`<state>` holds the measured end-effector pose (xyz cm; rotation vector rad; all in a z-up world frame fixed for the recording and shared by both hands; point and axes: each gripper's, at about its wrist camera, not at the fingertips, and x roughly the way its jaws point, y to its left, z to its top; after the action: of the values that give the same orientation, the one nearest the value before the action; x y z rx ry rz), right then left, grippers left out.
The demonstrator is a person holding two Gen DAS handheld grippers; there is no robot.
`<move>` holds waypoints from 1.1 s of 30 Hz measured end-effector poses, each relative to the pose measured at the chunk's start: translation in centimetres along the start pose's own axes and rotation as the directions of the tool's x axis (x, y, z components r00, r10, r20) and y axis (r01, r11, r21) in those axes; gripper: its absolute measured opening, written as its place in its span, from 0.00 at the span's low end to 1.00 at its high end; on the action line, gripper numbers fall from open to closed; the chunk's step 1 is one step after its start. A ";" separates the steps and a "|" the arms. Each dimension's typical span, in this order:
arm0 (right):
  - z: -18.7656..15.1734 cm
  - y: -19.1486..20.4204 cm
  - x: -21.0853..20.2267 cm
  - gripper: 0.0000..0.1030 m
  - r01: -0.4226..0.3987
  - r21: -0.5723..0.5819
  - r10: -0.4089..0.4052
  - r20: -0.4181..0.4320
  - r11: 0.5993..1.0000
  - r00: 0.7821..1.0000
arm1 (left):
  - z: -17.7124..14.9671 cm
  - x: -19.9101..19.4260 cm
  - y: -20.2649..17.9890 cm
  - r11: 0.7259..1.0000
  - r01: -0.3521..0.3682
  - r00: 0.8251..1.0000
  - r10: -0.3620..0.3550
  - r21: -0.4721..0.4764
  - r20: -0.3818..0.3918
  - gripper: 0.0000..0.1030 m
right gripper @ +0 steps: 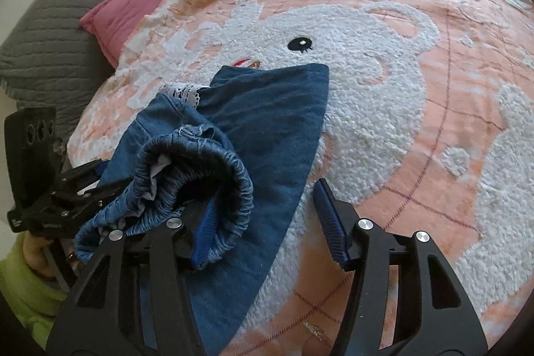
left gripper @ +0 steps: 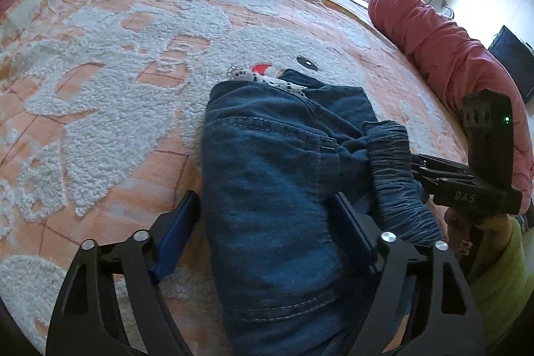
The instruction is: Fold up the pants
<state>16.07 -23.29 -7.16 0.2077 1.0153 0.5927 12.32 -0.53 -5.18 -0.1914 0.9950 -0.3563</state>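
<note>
On the bed's bunny blanket [right gripper: 383, 62], denim pants [left gripper: 267, 175] are lying part-folded while both wide-open tools, left [left gripper: 267, 229] and right [right gripper: 263, 222], are straddling them ungripped, likely needing to clamp the waistband [right gripper: 213, 175] next.

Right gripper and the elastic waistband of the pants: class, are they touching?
Touching. In the right wrist view, the right gripper is open and one blue finger sits inside the gathered waistband, with fabric draped against it.

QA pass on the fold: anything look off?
Yes. The pants are bunched, not flat: the elastic waistband is curled into a roll near the right gripper, and white lace trim sticks out at the far edge.
</note>
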 end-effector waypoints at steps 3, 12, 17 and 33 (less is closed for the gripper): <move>0.1 0.1 0.1 0.37 -0.032 -0.006 0.032 0.005 0.999 0.999 | 0.1 0.2 -0.1 1.000 0.028 1.000 -0.028 -0.014 -0.003 0.61; 0.0 3.4 -1.3 0.10 0.033 -0.134 -0.023 0.076 0.990 0.997 | 0.2 -1.1 -1.2 1.000 0.017 0.999 -0.017 0.020 0.033 0.30; 0.7 4.8 -2.5 0.10 0.056 -0.190 -0.034 0.117 0.980 0.993 | 0.8 -2.3 -1.7 0.999 0.012 0.998 -0.014 0.034 0.063 0.27; 7.9 6.6 -1.1 0.10 0.093 -0.266 -0.048 0.172 0.959 0.984 | 6.4 -3.2 -0.8 0.998 -0.068 0.984 0.064 0.014 0.167 0.27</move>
<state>19.84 -17.60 0.62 -0.0248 0.7687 0.6331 16.04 -0.08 0.97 -0.1676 0.8305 -0.2843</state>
